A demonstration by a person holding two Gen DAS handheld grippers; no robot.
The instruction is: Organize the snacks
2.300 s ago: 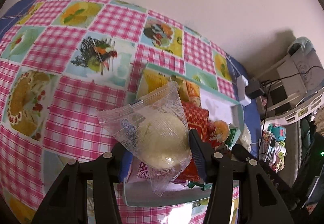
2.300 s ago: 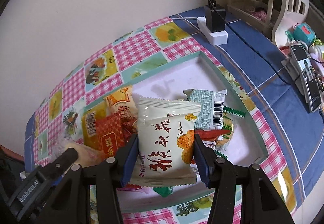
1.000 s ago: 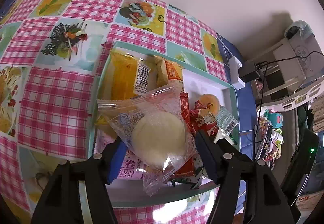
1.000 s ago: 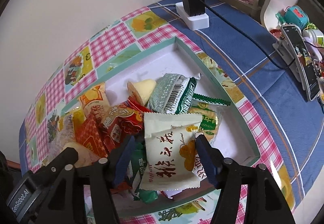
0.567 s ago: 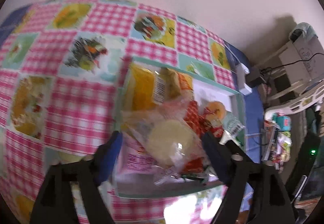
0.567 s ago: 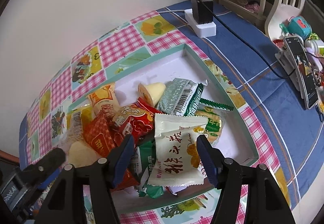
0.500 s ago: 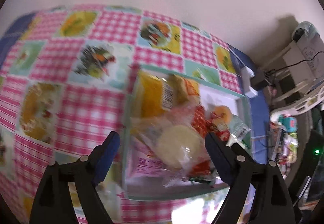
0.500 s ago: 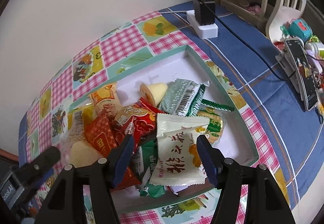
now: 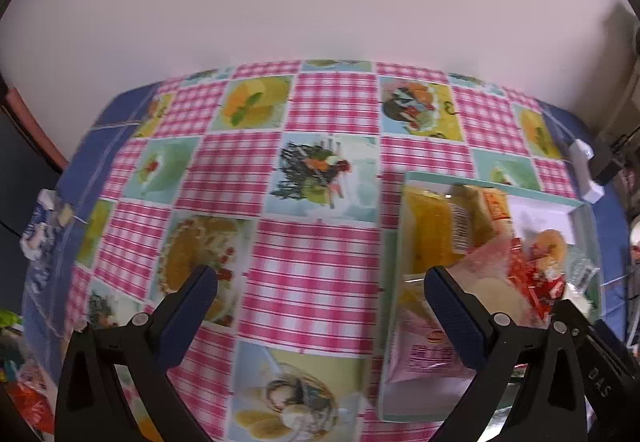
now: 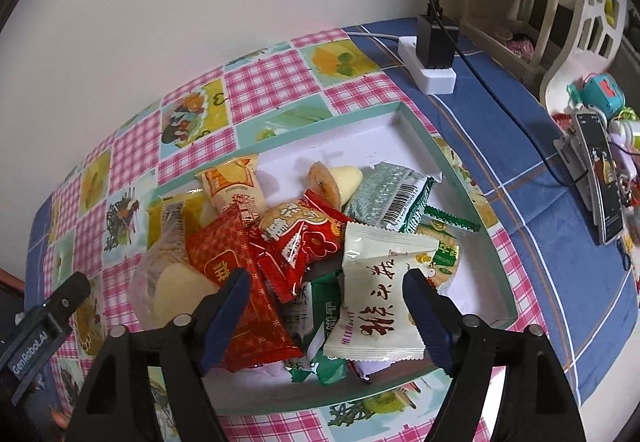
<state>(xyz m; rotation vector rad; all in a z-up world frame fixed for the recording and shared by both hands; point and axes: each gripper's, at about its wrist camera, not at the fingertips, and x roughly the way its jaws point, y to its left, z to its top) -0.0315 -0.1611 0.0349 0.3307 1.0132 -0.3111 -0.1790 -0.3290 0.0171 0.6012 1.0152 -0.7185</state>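
Note:
A teal-rimmed white tray (image 10: pixel 416 130) holds several snack packets. The white packet with red characters (image 10: pixel 380 294) lies at the tray's near side, between the fingers of my open, empty right gripper (image 10: pixel 328 306). The clear-wrapped pale round cake (image 10: pixel 168 290) lies at the tray's left end, beside a red packet (image 10: pixel 236 274). In the left wrist view the tray (image 9: pixel 400 242) is at the right. My left gripper (image 9: pixel 320 306) is open and empty over the checked tablecloth, left of the tray.
A white power strip with a black charger (image 10: pixel 434 54) and cable lies beyond the tray. A phone on a stand (image 10: pixel 600 170), toys and a white rack (image 10: pixel 560 2) crowd the right. A wall runs behind the table. A crumpled blue-white wrapper (image 9: pixel 40 226) lies at the table's left edge.
Both grippers opened and let their packets drop into the tray. The left gripper then swung left, away from the tray. The right gripper drew back slightly.

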